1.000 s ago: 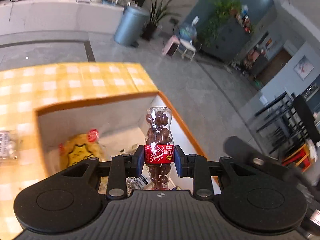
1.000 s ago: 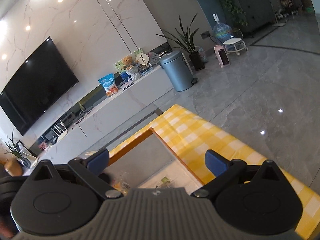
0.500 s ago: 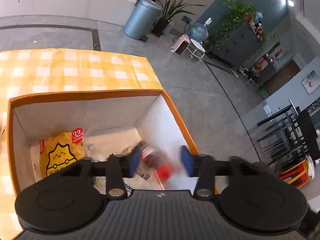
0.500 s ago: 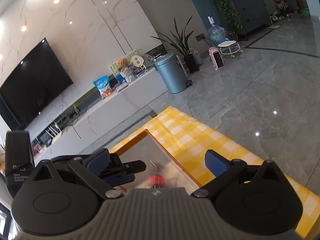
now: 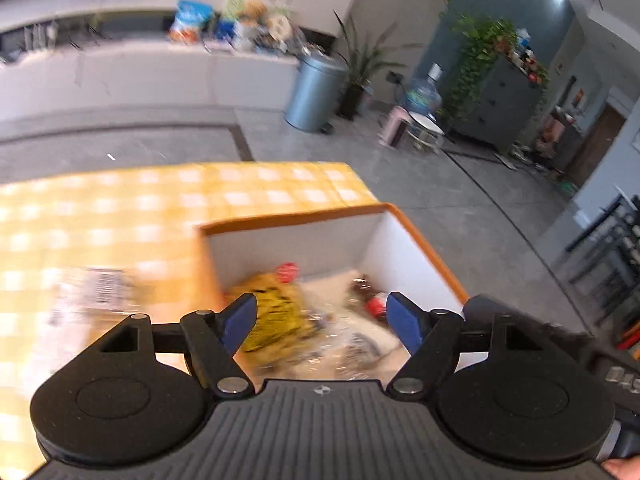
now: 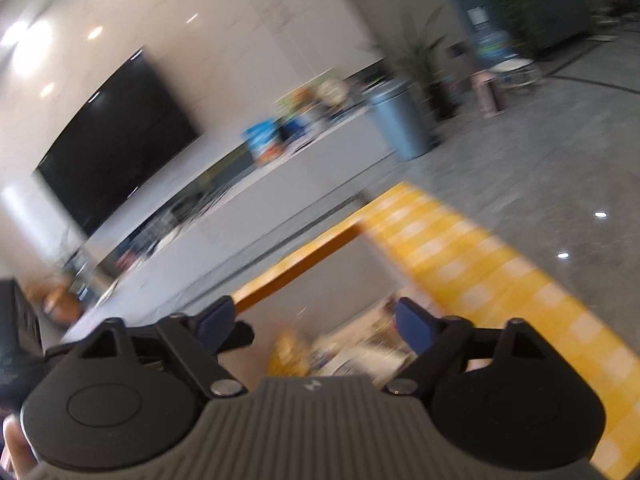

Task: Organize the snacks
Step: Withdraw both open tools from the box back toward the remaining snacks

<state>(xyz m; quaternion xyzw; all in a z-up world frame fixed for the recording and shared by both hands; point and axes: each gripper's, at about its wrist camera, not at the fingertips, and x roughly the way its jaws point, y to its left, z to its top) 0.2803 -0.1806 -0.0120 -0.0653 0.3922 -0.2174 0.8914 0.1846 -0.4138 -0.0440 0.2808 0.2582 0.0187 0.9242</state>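
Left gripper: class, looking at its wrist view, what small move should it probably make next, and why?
Probably swing left toward the clear-wrapped packet lying on the yellow checked tablecloth. The left gripper is opening with nothing between its pads, the bottle of chocolate balls already lies inside the orange-rimmed box beside the yellow snack bag, and that packet lies outside the box.

A: Where's the left wrist view?
B: Close above the orange-rimmed box [image 5: 424, 240], angled down into it.
A: The right one?
B: Beside that box [image 6: 296, 264], aimed shallower; both share it.
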